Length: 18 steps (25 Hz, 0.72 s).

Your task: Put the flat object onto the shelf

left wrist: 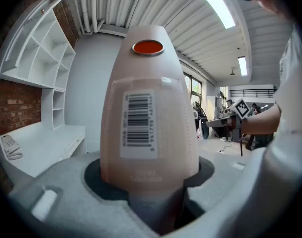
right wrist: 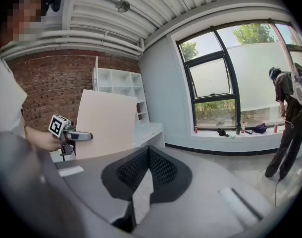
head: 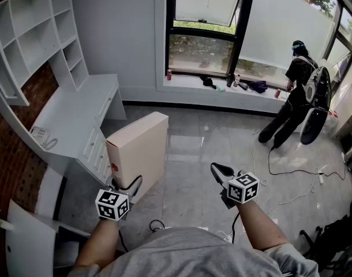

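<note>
The flat object is a thin beige cardboard box point(head: 138, 149) with a barcode label and a red dot on its edge point(left wrist: 148, 128). It stands upright on its narrow side, off the floor. My left gripper point(head: 131, 186) is shut on its lower near corner, the pads point(left wrist: 111, 182) pressing both faces. From the right gripper view the box point(right wrist: 106, 123) and the left gripper point(right wrist: 76, 135) show at the left. My right gripper point(head: 217, 170) hangs to the right of the box, shut and holding nothing point(right wrist: 148, 155). The white wall shelf point(head: 32, 27) rises at the far left above a white desk point(head: 72, 114).
A person point(head: 297, 97) in black bends by the window at the back right. Cables point(head: 291, 172) trail over the grey floor there. Bottles and small items line the windowsill point(head: 233, 82). A white panel point(head: 26, 241) lies at the bottom left.
</note>
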Motion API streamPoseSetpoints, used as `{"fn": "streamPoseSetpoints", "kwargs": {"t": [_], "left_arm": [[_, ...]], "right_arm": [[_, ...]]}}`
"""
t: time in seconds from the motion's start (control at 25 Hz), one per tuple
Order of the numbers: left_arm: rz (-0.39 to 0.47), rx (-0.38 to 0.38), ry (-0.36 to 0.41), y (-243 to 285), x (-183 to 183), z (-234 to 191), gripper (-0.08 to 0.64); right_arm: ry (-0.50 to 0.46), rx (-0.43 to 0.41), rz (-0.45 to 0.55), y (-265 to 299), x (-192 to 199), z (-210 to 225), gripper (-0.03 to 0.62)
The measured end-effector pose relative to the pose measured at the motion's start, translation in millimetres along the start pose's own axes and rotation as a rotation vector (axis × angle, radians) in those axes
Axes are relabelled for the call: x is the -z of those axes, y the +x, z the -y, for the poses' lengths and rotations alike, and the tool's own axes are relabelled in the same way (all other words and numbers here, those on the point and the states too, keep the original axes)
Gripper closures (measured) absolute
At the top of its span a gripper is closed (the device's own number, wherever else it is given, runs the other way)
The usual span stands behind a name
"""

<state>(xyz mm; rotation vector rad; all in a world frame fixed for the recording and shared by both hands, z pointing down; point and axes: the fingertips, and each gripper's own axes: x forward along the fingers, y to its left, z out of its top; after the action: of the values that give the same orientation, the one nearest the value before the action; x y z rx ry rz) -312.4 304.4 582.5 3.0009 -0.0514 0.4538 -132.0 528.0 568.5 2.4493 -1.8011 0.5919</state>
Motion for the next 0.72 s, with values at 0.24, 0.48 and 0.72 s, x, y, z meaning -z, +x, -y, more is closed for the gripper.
{"fn": "streamPoseSetpoints", "kwargs": {"t": [0.24,0.48,0.72], "left_arm": [[0.002,-0.003,-0.003,-3,0,-5,0.281],[0.003,0.002,-0.009,-3,3,-7,0.281],[0.015,0.009,-0.024,-8,6,-22,0.281]], "right_arm": [[-0.002,0.003,0.001,1,-1,-3,0.584],[0.007,0.001,0.005,4,-2,-6,0.584],[0.021,0.015,0.005,16,-5,-11,0.583]]}}
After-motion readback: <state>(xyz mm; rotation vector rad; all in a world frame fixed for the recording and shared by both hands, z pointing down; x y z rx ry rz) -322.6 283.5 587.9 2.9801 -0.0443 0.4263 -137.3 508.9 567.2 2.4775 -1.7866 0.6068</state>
